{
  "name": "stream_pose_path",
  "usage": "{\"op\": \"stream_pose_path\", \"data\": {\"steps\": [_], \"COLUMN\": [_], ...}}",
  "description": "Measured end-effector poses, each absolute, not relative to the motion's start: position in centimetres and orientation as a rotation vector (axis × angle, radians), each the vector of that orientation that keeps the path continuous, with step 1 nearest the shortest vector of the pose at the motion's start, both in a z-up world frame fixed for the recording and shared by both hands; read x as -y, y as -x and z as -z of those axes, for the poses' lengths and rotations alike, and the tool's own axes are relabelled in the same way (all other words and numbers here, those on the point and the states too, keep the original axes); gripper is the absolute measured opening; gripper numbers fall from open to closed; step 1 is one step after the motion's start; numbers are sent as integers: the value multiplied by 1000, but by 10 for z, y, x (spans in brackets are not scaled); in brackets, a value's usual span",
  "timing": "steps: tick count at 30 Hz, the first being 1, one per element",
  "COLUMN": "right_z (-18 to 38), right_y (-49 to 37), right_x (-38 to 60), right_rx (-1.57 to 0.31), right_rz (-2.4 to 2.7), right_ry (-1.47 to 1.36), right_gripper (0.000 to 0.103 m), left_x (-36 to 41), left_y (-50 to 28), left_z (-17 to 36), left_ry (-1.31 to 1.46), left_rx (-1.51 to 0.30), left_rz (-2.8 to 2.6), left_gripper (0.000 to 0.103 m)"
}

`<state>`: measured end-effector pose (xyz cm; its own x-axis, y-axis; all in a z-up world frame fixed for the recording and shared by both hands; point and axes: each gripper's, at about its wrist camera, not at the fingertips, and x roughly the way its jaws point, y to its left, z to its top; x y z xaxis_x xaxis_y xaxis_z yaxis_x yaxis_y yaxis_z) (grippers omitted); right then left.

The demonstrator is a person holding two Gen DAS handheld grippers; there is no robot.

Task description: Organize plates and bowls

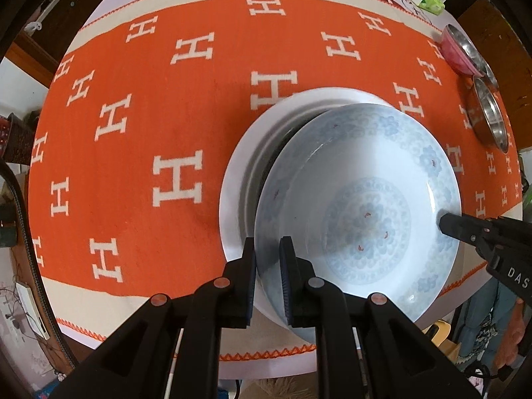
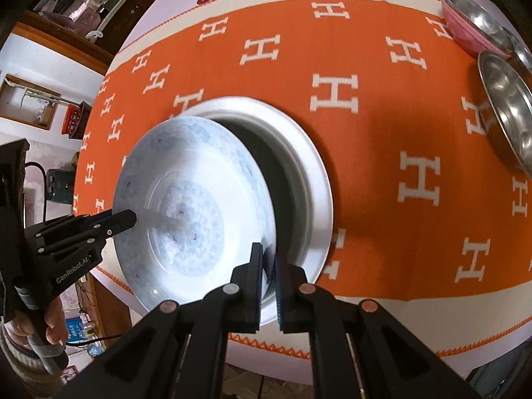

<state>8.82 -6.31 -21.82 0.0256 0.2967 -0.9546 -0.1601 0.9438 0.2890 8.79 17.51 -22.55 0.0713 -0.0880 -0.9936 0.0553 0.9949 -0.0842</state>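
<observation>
Both tongs [image 1: 268,259] [image 2: 268,272] point down, clamping blue plate [image 1: 359,199] rims.

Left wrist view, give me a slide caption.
Both grippers clamp the blue-patterned plate above the white plate.

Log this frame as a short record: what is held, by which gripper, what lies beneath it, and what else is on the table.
held item: blue-patterned plate, raised and tilted
left gripper: jaws shut on the plate's near rim
right gripper: jaws shut on the opposite rim
beneath: white plate on the orange cloth, partly covered by the held plate
contact between plates: cannot tell
also on table: metal dish, pink bowl, both at the far right edge
</observation>
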Motion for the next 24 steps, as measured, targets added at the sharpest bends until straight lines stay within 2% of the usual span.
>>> {"op": "stream_pose_path", "data": {"steps": [24], "right_z": [232], "right_y": [-93], "right_x": [62], "right_rx": [-1489], "right_rz": [-318], "right_ry": [-82], "right_gripper": [7], "left_x": [-170], "left_y": [-99], "left_z": [229], "left_ry": [3], "left_rx": [-1465], "left_rz": [96], "left_gripper": [11]}}
